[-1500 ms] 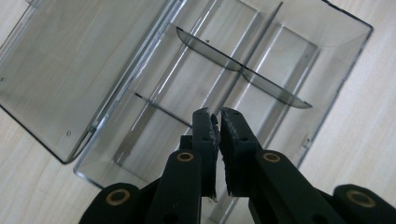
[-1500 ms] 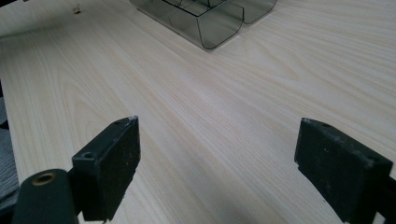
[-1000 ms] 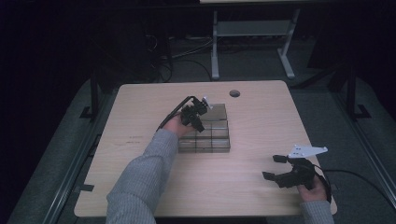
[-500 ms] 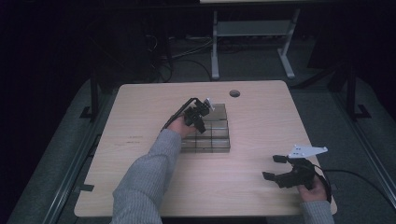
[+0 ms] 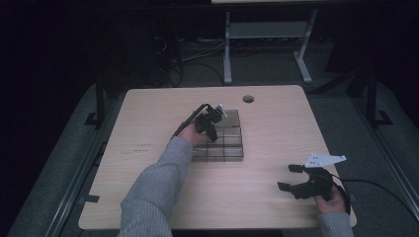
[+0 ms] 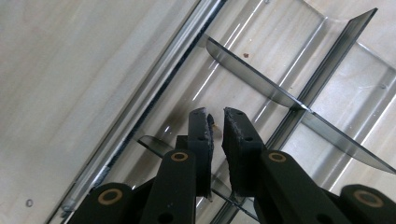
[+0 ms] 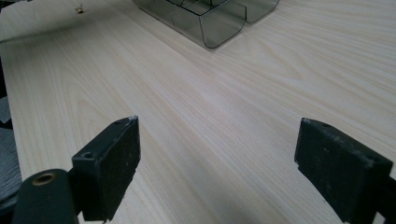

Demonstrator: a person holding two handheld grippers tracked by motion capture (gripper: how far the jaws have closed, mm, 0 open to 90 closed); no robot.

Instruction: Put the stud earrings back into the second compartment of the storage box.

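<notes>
Your left claw [image 6: 217, 122] hangs over the clear divided tray [image 6: 299, 56], jaws just parting around a tiny speck to drop it; right claw [image 7: 215, 163] waits wide open, empty.

A clear smoky compartment box [image 5: 222, 143] with dividers sits mid-table, open-topped
</notes>
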